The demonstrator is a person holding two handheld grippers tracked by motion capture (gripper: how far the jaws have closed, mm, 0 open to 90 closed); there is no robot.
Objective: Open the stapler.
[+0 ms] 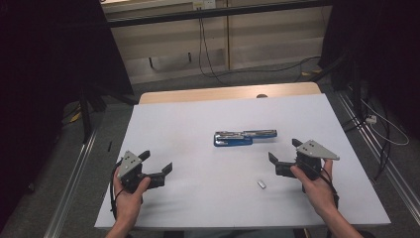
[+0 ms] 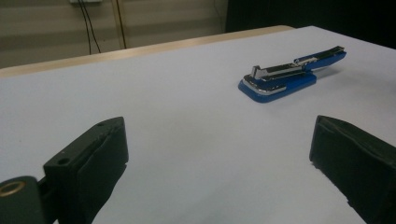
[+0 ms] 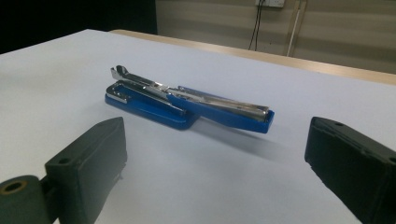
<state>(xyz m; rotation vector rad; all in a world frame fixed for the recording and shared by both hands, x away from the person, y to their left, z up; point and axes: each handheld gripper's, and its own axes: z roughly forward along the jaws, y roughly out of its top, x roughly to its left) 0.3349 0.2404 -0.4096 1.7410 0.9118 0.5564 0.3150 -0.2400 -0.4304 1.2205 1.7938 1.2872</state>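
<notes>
A blue stapler (image 1: 245,137) lies swung open near the middle of the white table (image 1: 198,114), its base flat and its chrome-topped arm stretched out towards three o'clock in the high view. A small strip of staples (image 1: 262,184) lies apart from it, at about five o'clock from the stapler and just at nine o'clock of the right hand (image 1: 317,186).

The left gripper (image 1: 157,162) rests low at about eight o'clock from the stapler, jaws spread wide with nothing between them. The right gripper (image 1: 283,153) sits at about four o'clock from it, likewise wide open and holding nothing. In the right gripper view the stapler (image 3: 187,105) stands just ahead at twelve o'clock; in the left gripper view it (image 2: 292,74) lies farther off, towards one o'clock.

The work in hand looks like loading the stapler, and neither tool has been touched yet. A sound way would be to pin the base with the left gripper so it cannot slide, then close the right jaws gently across the strip's long sides, since a hard squeeze may break it. The strip lies flat on the table, so the jaws should come down low and square
</notes>
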